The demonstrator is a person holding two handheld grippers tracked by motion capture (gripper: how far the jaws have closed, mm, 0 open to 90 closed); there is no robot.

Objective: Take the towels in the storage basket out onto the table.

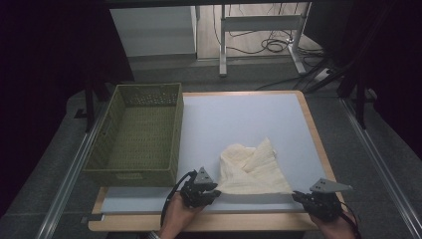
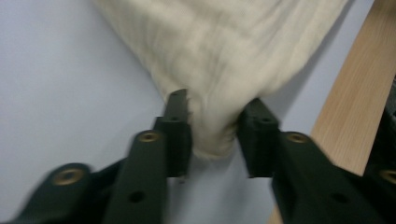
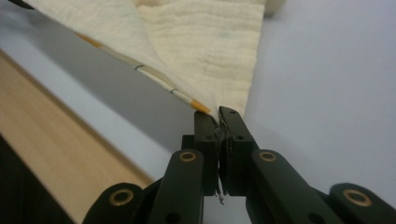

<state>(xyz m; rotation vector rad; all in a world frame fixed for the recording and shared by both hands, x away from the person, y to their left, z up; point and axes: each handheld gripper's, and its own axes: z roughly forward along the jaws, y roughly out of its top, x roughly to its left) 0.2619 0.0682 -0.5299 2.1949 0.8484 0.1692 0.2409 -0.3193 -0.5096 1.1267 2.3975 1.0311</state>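
Right gripper (image 3: 218, 116) is pinching one near corner of the cream crinkled cotton cloth (image 1: 254, 167) on the pale blue surface (image 1: 239, 117); left gripper (image 2: 215, 123) is spread, corner loose between its jaws. Pull now and the cloth could skew one-sidedly.

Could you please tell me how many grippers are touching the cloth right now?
2: the left gripper straddles the cloth at its near-left corner, and the right gripper is clamped on its near-right corner.
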